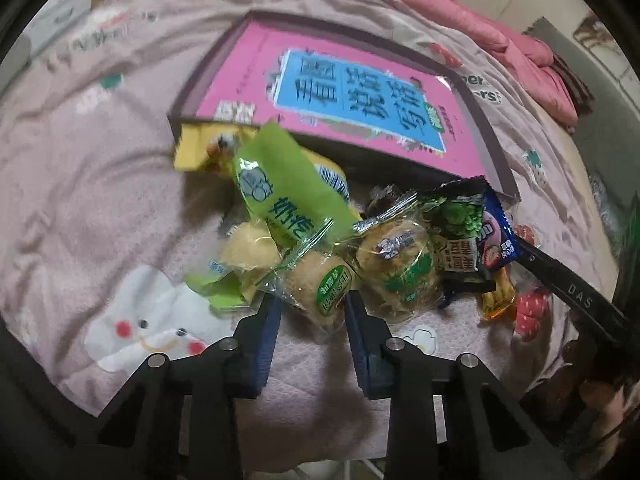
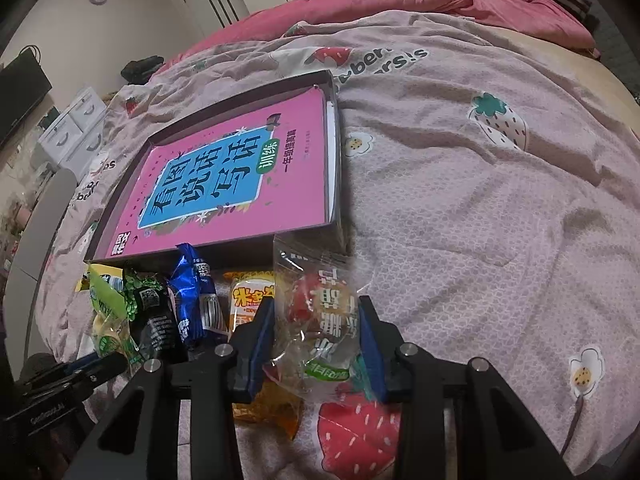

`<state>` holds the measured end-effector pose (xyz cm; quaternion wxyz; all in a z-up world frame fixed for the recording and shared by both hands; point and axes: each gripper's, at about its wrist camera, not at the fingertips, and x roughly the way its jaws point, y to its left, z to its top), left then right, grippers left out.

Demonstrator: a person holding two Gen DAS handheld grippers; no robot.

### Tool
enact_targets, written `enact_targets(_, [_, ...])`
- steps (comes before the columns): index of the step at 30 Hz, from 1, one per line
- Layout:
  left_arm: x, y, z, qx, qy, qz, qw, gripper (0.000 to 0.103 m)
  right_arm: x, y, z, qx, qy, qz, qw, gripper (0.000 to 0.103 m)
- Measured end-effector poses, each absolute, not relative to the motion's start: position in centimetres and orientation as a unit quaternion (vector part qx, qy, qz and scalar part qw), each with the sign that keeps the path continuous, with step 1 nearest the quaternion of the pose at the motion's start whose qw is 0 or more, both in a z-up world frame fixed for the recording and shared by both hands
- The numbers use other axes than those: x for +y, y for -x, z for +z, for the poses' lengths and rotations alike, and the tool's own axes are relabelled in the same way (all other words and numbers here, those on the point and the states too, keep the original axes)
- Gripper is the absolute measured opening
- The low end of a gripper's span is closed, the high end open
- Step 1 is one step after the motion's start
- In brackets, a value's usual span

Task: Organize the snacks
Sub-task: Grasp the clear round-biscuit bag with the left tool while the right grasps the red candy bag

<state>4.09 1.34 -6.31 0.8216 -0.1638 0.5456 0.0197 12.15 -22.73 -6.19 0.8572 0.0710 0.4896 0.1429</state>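
Observation:
A heap of wrapped snacks lies on the pink bedspread in front of a shallow dark box that holds a pink book. My left gripper is shut on a clear-and-green wrapped pastry. Beside it lie a light green packet, a second pastry, a dark green packet and a blue packet. My right gripper is shut on a clear packet with a red and yellow sweet, lifted near the box's front corner. An orange packet lies under it.
The other gripper's black finger shows at the right of the left wrist view. A rumpled pink quilt lies along the far edge of the bed. White drawers and a dark screen stand beyond the bed's left side.

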Motion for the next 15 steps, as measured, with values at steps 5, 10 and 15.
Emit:
enact_targets(5, [1.3,-4.7,-6.9,0.535,0.187,-0.003,0.824,0.037,-22.7,-12.2,-6.1,0.489,-0.070,0.142,0.858,0.041])
enact_targets(10, [1.2,-5.5,-7.4,0.530,0.205,-0.016,0.823,0.033,-22.7,-12.3,-6.1,0.486,-0.069,0.142,0.859,0.040])
enact_targets(15, [1.0,-6.1,-7.6,0.525,0.214,-0.026,0.823,0.024,-22.4,-12.1,-5.8,0.479,-0.061,0.149,0.863,0.038])
